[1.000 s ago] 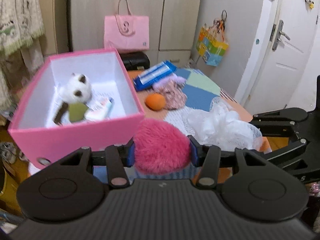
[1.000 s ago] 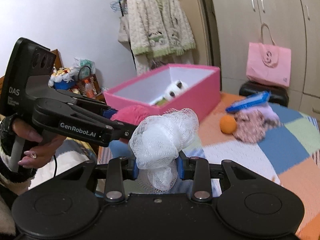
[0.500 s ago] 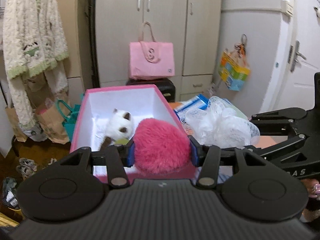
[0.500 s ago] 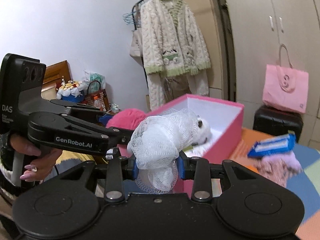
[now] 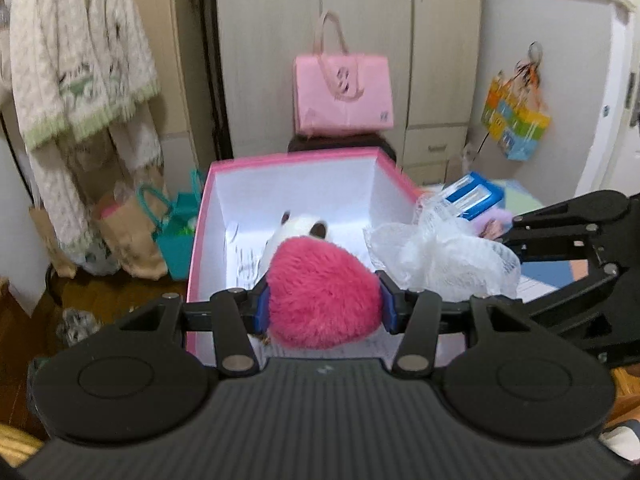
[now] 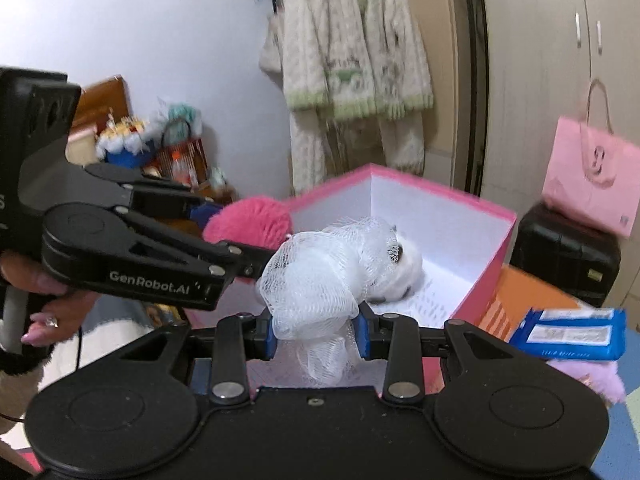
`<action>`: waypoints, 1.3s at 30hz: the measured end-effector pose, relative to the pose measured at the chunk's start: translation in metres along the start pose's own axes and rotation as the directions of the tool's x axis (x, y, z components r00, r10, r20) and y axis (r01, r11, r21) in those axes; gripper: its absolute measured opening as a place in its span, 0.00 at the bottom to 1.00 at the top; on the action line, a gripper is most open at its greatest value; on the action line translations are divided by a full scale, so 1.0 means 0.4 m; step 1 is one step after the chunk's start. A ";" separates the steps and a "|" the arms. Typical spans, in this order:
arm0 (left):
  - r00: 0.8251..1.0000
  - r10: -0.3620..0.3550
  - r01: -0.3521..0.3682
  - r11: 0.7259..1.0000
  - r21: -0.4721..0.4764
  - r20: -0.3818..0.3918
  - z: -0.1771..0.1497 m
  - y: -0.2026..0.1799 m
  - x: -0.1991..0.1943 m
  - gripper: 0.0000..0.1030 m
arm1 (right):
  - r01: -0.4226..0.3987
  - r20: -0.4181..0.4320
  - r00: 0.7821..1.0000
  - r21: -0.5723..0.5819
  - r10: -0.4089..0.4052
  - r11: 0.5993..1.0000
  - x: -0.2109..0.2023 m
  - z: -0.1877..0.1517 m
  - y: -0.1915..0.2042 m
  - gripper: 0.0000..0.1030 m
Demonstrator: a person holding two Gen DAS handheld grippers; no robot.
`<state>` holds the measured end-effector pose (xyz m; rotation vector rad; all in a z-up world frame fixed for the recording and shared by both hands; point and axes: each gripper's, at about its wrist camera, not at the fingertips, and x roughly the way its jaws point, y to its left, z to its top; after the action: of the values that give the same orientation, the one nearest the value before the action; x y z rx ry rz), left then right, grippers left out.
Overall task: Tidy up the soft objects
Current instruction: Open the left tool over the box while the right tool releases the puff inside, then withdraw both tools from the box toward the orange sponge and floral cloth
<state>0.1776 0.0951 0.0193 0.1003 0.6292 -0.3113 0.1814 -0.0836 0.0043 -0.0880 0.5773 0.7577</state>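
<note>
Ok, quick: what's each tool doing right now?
Left tool: closed on the pink fluffy pom-pom.
Right tool: closed on the white mesh bath pouf.

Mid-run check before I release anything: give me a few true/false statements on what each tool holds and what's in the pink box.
1. The left tool is clamped on a pink fluffy ball. True.
2. The right tool is empty. False: it grips a white mesh pouf.
3. A white plush toy already lies inside the pink box. True.
4. The pink box has its lid on. False: it is open on top.
5. The blue packet is inside the box. False: it lies outside, beside it.
</note>
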 end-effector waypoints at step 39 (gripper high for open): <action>0.997 0.066 -0.070 0.992 0.101 0.039 0.000 -0.031 -0.126 0.77 | 0.129 -0.078 0.986 -0.176 -0.145 0.976 -0.030 0.033 0.063 0.67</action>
<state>0.1351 0.0963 0.0491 0.2139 0.5736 -0.2790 0.1635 -0.0692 0.0249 -0.3190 0.5848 0.6699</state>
